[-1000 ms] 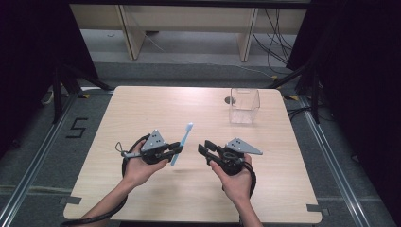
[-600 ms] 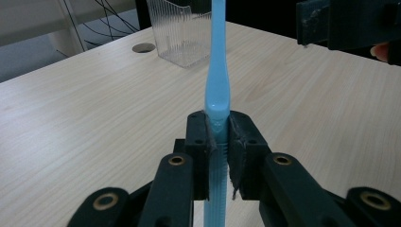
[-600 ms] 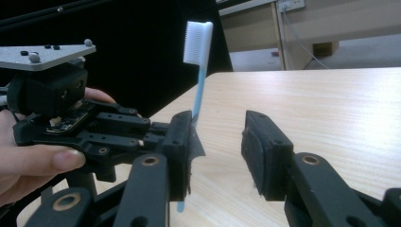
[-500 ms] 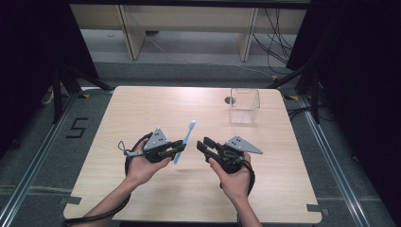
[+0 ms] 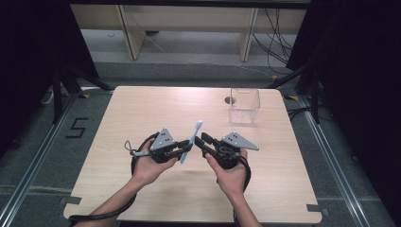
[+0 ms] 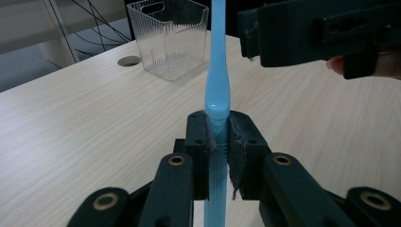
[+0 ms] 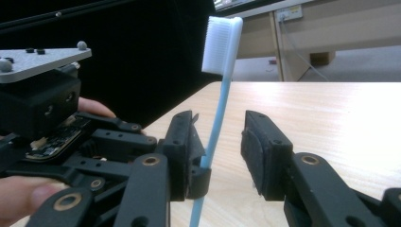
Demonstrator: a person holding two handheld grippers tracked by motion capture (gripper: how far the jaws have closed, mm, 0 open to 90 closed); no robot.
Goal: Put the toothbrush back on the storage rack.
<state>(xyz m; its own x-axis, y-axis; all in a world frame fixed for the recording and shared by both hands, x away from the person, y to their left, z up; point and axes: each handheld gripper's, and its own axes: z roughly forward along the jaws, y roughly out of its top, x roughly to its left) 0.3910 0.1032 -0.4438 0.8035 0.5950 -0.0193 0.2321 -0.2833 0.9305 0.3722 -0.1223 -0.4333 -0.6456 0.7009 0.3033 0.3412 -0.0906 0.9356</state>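
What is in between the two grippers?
A blue toothbrush. In the high view it stands tilted between the left gripper and the right gripper. The left gripper view shows the left jaws shut on its handle; the right jaws are open.

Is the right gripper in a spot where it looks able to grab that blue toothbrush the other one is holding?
Probably yes. The right gripper is open, with the toothbrush handle standing between its jaws; the left gripper clamps the handle lower down, leaving that stretch free.

Clear bin (image 5: 244, 106) far-right; tabletop (image 5: 142, 109) otherwise open
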